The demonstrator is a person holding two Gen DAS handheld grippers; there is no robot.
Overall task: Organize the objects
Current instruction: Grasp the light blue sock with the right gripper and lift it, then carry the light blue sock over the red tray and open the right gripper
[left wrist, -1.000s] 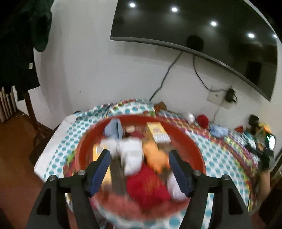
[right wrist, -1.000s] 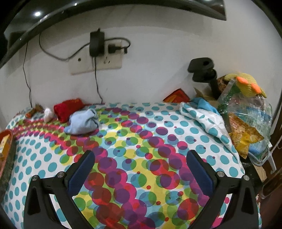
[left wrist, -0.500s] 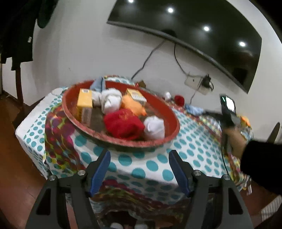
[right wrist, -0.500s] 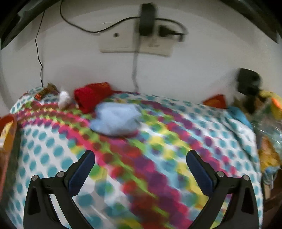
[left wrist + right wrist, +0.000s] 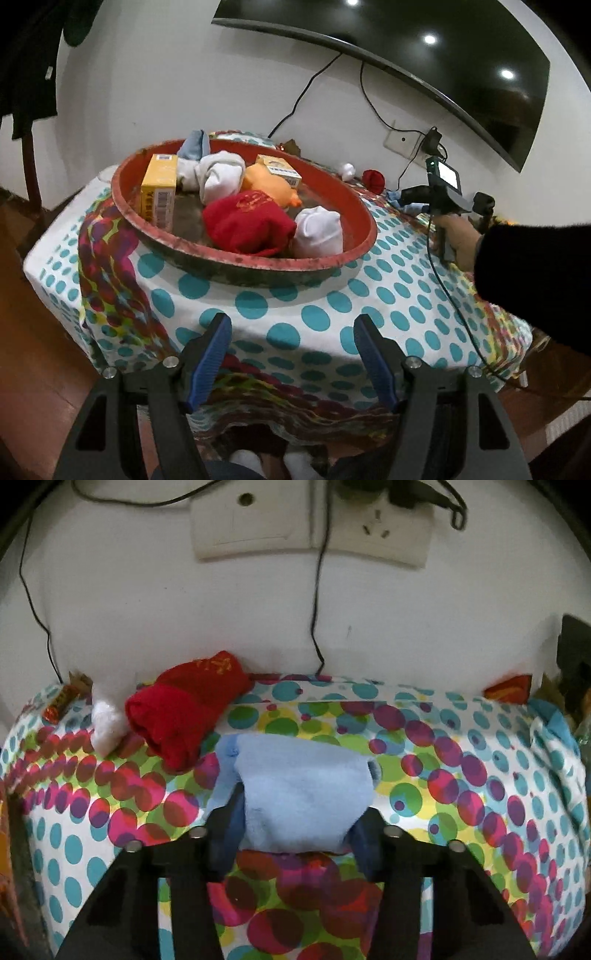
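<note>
A red bowl (image 5: 369,221) on the dotted tablecloth holds rolled red (image 5: 247,225), white (image 5: 317,232) and blue socks, two yellow boxes (image 5: 159,192) and an orange toy (image 5: 269,184). My left gripper (image 5: 293,356) is open and empty, held off the table's near edge. My right gripper (image 5: 295,834) has its fingers on both sides of a light blue rolled sock (image 5: 299,797) lying on the cloth near the wall. A red rolled sock (image 5: 188,712) and a small white sock (image 5: 107,723) lie just behind it to the left.
The wall with sockets (image 5: 310,520) and hanging cables is close behind the socks. A snack wrapper (image 5: 61,701) lies at the far left, a red packet (image 5: 506,690) at the right. The hand holding the right gripper shows in the left wrist view (image 5: 454,236).
My right gripper moved forward to the blue sock and narrowed around it. My left gripper drew back from above the bowl to beyond the table's edge.
</note>
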